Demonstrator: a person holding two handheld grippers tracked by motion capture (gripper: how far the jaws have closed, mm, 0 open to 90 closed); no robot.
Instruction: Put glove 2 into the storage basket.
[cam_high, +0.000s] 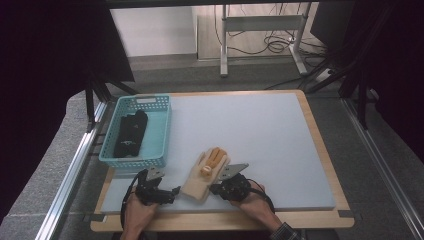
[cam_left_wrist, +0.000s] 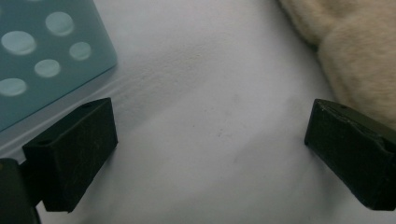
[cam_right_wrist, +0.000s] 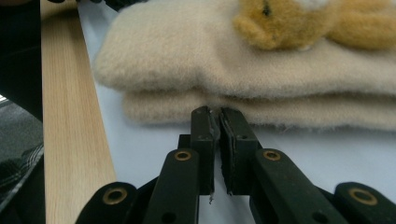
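Your left gripper (cam_high: 172, 191) sits at the near edge of the pale mat (cam_high: 260, 135), just left of the cream glove (cam_high: 204, 175); its jaws stand wide apart over bare mat, holding nothing, with the glove's fleece beside the right-hand jaw in the left gripper view. Your right gripper (cam_right_wrist: 219, 116) lies just right of the glove; its jaws are pressed together, tips at the lower folded edge of the glove (cam_right_wrist: 243, 70); whether they pinch any fleece cannot be told. The glove lies near centre, orange fingers pointing far. The teal basket (cam_high: 137, 131) stands at the left, holding a dark item (cam_high: 131, 133).
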